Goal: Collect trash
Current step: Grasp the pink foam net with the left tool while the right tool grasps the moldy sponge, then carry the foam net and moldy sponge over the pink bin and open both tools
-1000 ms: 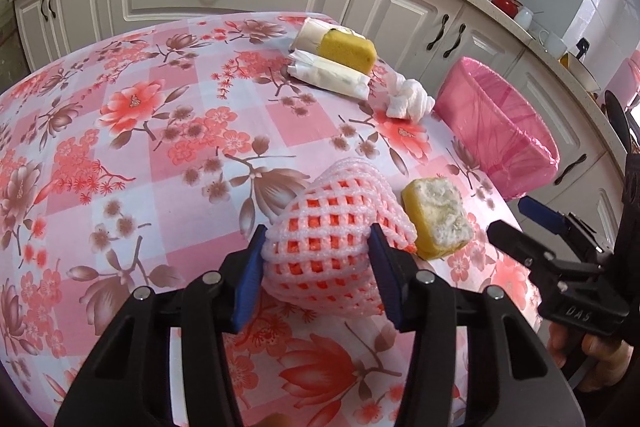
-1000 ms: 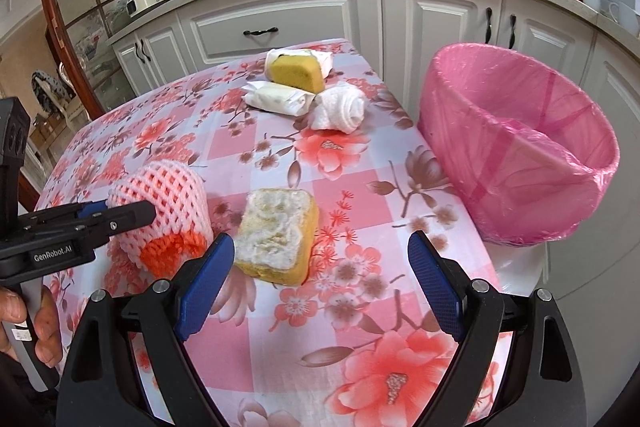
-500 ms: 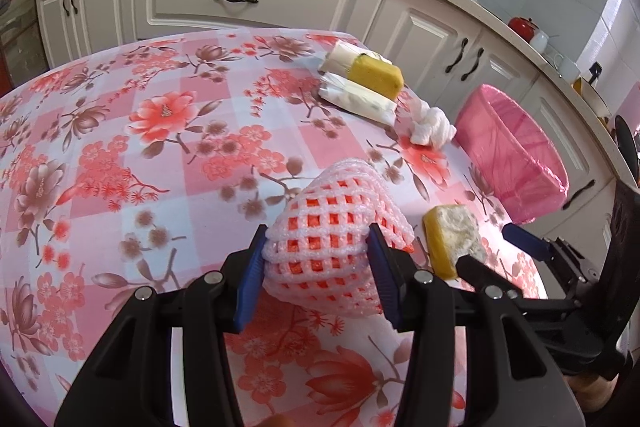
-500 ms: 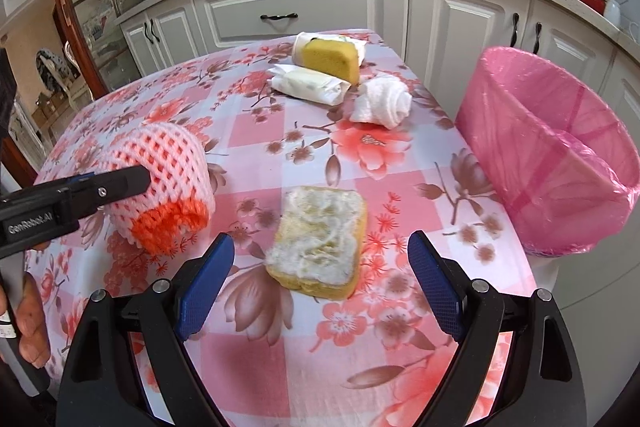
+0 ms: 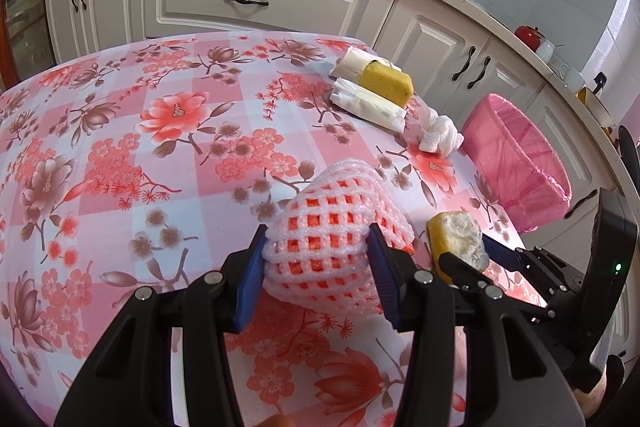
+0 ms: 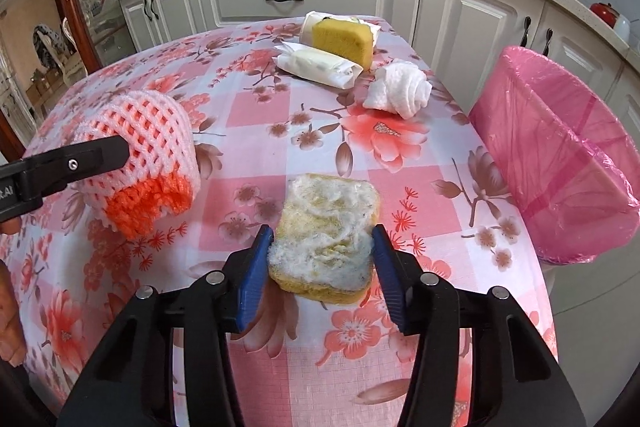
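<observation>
1. The left gripper has its jaws clenched on the pink foam fruit net; both blue pads press into the mesh at its sides, and the net bulges out past the fingertips toward twelve o'clock.
2. From the right wrist view, the same net shows an orange inner layer at its open end, with one black finger of the left gripper lying across its side at about nine o'clock.
3. The right gripper has its jaws closing around the worn yellow sponge. The sponge sits squarely between the blue pads, which touch its two sides, its fuzzy white face turned up and its far half reaching out beyond the tips.
4. The sponge lies on the flowered desk, just to the three o'clock side of the net.
5. Toward twelve o'clock on the desk lie a crumpled white tissue, a white wrapped packet and a clean yellow sponge resting on another white wrapper.
6. The pink-lined trash bin stands off the desk's edge at about two o'clock from the right gripper.
</observation>
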{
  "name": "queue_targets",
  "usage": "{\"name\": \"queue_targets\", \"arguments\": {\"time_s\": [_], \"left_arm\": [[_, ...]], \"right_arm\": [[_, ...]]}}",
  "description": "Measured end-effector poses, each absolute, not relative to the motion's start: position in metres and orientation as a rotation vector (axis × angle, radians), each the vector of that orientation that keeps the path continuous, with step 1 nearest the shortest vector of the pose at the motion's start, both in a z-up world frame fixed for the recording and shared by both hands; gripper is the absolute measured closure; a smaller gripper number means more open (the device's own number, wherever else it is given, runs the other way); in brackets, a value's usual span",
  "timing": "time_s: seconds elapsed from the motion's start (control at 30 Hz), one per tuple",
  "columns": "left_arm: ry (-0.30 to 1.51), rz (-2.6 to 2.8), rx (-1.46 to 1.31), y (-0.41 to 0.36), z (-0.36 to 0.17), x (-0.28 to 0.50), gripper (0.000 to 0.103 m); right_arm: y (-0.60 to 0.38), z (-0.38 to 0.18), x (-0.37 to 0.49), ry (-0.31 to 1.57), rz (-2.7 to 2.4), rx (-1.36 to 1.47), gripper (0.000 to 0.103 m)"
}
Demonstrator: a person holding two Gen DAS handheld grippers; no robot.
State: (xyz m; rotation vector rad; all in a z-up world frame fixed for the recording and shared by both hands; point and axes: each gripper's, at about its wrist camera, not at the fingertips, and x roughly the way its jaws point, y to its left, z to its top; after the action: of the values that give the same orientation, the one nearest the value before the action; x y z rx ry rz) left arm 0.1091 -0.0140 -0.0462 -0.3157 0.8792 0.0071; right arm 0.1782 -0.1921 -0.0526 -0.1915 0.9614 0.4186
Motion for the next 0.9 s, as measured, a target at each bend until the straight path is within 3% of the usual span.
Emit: {"name": "queue_targets", "arguments": {"time_s": [0.9], "left_arm": [[0.819,-0.043,-0.262,-0.042,-0.005,0.134,0.056]], "right_arm": [[-0.267,0.019,0.198,0.829,0.361,-0.101,0.057]]}}
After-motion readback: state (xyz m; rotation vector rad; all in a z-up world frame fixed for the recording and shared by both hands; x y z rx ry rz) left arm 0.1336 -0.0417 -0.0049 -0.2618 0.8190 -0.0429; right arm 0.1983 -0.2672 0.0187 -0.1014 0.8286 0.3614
